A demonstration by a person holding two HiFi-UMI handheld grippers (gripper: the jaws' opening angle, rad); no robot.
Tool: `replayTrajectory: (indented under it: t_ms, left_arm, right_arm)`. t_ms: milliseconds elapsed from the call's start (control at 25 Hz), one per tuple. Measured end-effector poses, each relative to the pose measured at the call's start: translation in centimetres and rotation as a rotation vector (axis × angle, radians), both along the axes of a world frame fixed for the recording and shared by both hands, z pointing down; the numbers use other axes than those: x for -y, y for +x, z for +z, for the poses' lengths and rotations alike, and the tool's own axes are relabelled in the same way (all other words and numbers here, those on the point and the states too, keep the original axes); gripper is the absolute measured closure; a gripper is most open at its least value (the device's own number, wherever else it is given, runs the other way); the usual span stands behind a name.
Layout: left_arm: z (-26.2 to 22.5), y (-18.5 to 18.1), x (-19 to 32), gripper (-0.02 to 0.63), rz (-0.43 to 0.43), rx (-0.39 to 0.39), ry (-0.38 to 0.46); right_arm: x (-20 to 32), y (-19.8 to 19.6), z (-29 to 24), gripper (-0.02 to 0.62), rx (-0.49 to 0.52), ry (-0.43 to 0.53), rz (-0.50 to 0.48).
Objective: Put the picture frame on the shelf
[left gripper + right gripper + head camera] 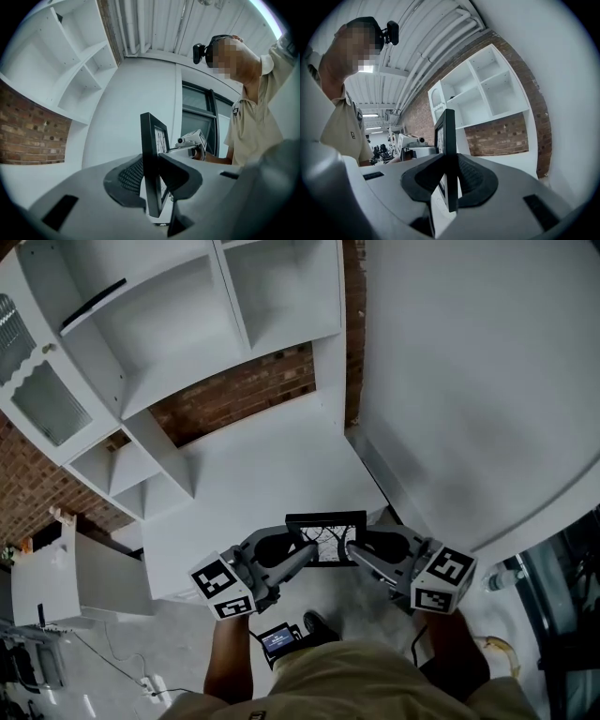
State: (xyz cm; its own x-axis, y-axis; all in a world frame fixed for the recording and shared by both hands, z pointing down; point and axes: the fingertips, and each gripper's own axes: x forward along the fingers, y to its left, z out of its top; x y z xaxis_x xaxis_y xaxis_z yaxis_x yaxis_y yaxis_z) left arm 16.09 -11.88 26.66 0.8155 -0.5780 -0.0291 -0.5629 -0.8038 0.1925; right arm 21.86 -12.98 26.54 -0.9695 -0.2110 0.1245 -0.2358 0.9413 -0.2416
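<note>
Showing dark branches on white, black rectangular picture frame [325, 540]

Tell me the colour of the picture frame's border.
Black. The picture frame and its border show best in the head view.

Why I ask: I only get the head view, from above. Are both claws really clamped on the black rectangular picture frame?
Observer: Yes for the left. The left gripper view shows the left claw pressing one pad on the back and one on the pictured front of the black rectangular picture frame.
Operator: And the right one?
Observer: The right gripper view shows the right claw pinching the frame's other side the same way, with the frame upright between its pads.
</note>
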Motion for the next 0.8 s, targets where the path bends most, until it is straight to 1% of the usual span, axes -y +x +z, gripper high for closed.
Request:
replayTrajectory:
  t_ms: [80,240,400,600,800]
  left_arm:
    - [0.1,-1.8,1.6,0.515,-0.009,-0.005,0.004]
    - [0.4,-4.3,4.1,0.515,-0.034,0.008,0.016]
    - [0.7,-8.5,6.8,0.514,-0.092,-0.002,-0.004]
    - [2.0,-13.1,9.6,0.514,-0.194,-0.01,-0.034]
    - [4.1,-17.4,12.7,0.512,-0.34,0.006,-0.089]
  right_arm:
    - [1.7,-1.8,-0.1,0.516,-0.007,0.012,-0.003]
    - [4.3,-4.3,0.3,0.516,-0.002,0.019,-0.025]
    - [7.3,-8.6,0.5,0.516,-0.016,0.011,-0.087]
    - [10.6,-13.3,1.8,0.517,-0.029,-0.002,-0.183]
    - [14.4,-17.9,4.1,0.517,-0.021,-0.026,-0.305]
